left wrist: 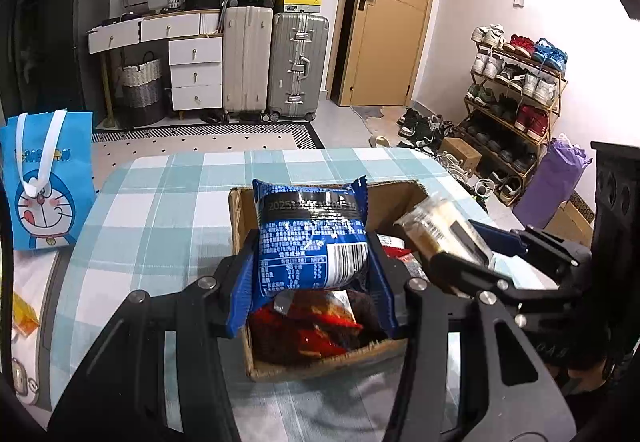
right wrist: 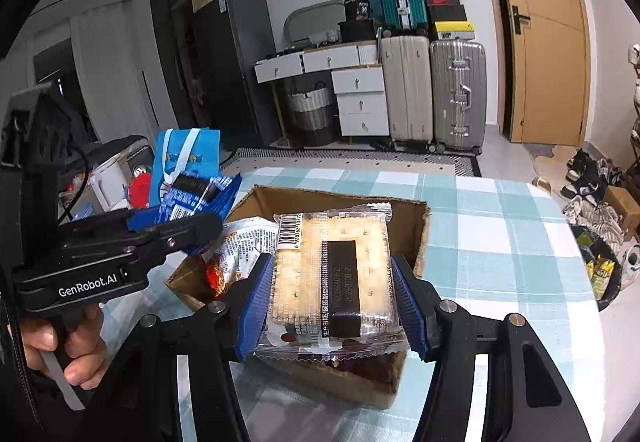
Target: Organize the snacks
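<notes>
Two packets clamped, left gripper (left wrist: 312, 262) gripping blue snack (left wrist: 310, 238), right gripper (right wrist: 332, 294) gripping crackers (right wrist: 332, 274), over box (right wrist: 416, 226)

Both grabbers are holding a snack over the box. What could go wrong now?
1. The left gripper pinches the puffy blue snack packet from both sides; it might slip out or get squashed.
2. The right gripper holds the cracker packet by its sides; a hard squeeze could crack the crackers.
3. The two grippers hang close together above the cardboard box, so they might bump each other.
</notes>
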Tool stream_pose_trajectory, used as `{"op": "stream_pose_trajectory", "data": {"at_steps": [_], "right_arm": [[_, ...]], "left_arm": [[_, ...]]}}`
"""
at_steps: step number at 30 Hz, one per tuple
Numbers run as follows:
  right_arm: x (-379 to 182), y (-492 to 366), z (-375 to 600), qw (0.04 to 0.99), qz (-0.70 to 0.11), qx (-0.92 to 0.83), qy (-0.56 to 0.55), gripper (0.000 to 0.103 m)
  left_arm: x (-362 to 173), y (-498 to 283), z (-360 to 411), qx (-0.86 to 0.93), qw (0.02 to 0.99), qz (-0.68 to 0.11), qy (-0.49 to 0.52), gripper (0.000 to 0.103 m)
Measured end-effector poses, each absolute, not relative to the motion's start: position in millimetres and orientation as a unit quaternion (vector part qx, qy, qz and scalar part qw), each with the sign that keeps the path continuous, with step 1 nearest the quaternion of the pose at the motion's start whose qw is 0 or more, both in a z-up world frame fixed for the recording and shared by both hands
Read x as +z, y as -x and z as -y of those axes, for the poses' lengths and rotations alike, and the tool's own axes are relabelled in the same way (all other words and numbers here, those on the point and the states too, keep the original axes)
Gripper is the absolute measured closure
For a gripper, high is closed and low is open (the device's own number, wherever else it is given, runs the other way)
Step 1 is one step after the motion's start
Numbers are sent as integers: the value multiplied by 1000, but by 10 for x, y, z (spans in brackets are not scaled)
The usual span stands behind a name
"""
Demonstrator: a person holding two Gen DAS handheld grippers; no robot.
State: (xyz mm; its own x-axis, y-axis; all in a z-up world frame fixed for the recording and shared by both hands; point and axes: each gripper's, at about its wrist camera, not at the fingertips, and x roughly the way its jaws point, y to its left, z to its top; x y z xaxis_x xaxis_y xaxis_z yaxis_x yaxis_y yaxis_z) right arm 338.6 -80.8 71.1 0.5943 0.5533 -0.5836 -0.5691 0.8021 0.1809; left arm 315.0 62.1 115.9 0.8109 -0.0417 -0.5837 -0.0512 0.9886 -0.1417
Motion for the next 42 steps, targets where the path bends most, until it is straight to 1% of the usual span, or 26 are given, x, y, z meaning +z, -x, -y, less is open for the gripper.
{"op": "stream_pose_trajectory", "data": {"at_steps": [13, 18, 23, 25, 26, 27, 28, 29, 30, 31, 32, 34, 35, 37, 39, 42], "right_arm": [[517, -3662, 698, 887, -337, 314, 15, 44], [448, -3671, 630, 889, -337, 309, 35, 44], [458, -3691, 646, 888, -336, 313, 29, 44], [482, -3667, 678, 890, -333, 310, 34, 36], [496, -3646, 699, 891, -331, 308, 36, 24], [515, -3617, 729, 894, -324, 307, 37, 16], [538, -3575, 762, 898, -317, 303, 38, 13], [559, -3543, 791, 901, -312, 298, 43, 11], [568, -3518, 816, 904, -309, 293, 49, 9], [571, -3494, 844, 905, -307, 289, 55, 8], [569, -3473, 872, 905, -307, 288, 57, 5], [552, -3449, 932, 904, -312, 286, 52, 3], [543, -3444, 956, 903, -316, 286, 48, 2], [524, -3426, 1023, 902, -319, 287, 35, 1], [522, -3385, 1079, 904, -317, 285, 23, 1], [519, -3324, 1170, 907, -309, 287, 5, 1]], "left_arm": [[1013, -3688, -673, -4, 944, -320, 76, 56], [932, -3840, -678, -7, 942, -328, 77, 56], [875, -3943, -603, -19, 940, -333, 72, 56], [867, -3979, -558, -21, 939, -336, 66, 55], [867, -3990, -540, -24, 939, -337, 64, 53], [865, -3989, -520, -27, 939, -338, 63, 51], [868, -3970, -502, -30, 939, -337, 60, 47], [878, -3956, -488, -31, 940, -335, 58, 40], [892, -3933, -479, -31, 941, -331, 58, 36], [909, -3895, -480, -31, 943, -326, 59, 27], [924, -3860, -488, -31, 945, -320, 62, 20], [951, -3752, -507, -31, 948, -309, 65, 19], [963, -3698, -511, -31, 949, -307, 65, 15], [969, -3571, -543, -26, 951, -302, 66, 11], [963, -3447, -562, -19, 953, -295, 66, 2], [944, -3225, -615, -14, 956, -283, 72, 1]]}}
